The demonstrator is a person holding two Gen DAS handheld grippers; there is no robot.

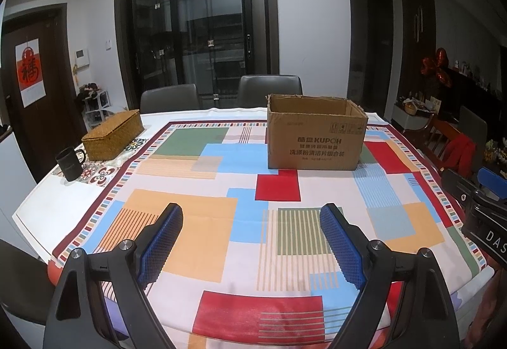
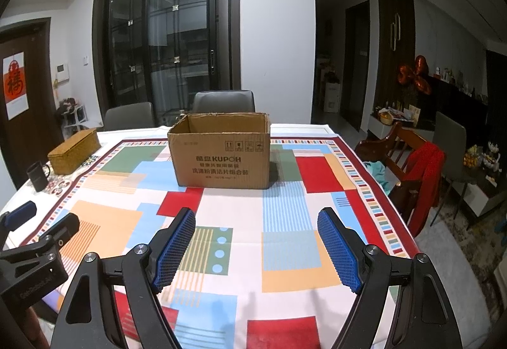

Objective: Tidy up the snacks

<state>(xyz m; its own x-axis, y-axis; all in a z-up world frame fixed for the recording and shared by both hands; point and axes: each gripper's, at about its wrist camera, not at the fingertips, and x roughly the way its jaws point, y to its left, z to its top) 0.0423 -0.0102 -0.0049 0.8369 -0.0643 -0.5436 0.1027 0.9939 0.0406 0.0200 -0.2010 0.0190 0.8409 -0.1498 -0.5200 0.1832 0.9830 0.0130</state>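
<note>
An open brown cardboard box (image 1: 315, 135) printed KUPOH stands on the far half of the table; it also shows in the right wrist view (image 2: 220, 152). Its inside is hidden from both views. No snacks are visible on the table. My left gripper (image 1: 252, 216) is open and empty, held above the near part of the tablecloth. My right gripper (image 2: 256, 220) is open and empty, also above the near part of the table. Each gripper shows at the edge of the other's view: the right one (image 1: 484, 190), the left one (image 2: 38, 222).
A colourful patterned tablecloth (image 1: 221, 174) covers the table. A woven basket box (image 1: 112, 133) and a black mug (image 1: 70, 163) sit at the far left. Grey chairs (image 1: 269, 89) stand behind the table. A wooden chair with a red garment (image 2: 421, 171) stands at the right.
</note>
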